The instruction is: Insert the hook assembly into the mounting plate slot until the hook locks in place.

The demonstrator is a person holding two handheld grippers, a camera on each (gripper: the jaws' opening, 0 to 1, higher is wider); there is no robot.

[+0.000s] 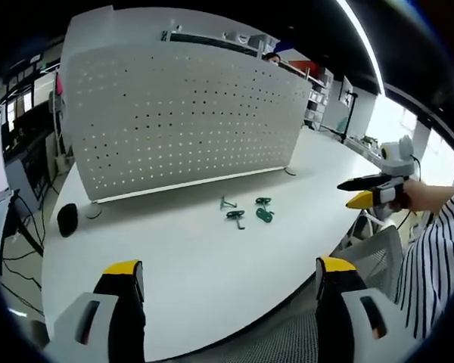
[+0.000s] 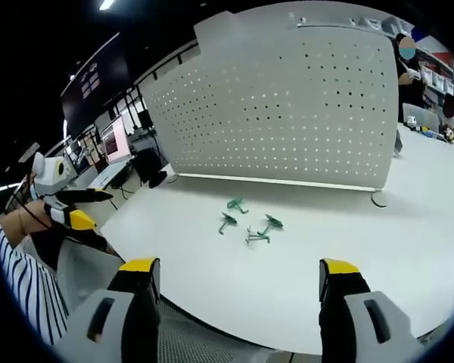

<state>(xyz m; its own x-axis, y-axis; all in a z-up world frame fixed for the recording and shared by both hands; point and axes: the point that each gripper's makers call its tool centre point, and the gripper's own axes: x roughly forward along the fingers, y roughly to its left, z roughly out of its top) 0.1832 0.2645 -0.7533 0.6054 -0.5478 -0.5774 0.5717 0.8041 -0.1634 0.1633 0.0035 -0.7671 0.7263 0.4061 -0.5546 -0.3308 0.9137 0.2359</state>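
Green hooks [image 1: 246,210] lie on the worktop [image 1: 174,257] before the unlabelled pegboard [image 1: 181,113]; left gripper [image 1: 231,283] and right gripper [image 2: 238,286] fingers gape wide, empty.

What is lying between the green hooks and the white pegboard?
Bare white table: nothing lies between the green hooks and the pegboard, as the right gripper view shows.

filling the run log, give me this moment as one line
stage: pre-grasp | left gripper: open, empty | right gripper: open, empty | small green plastic hooks: loose on white table | white perforated pegboard panel: upright behind hooks
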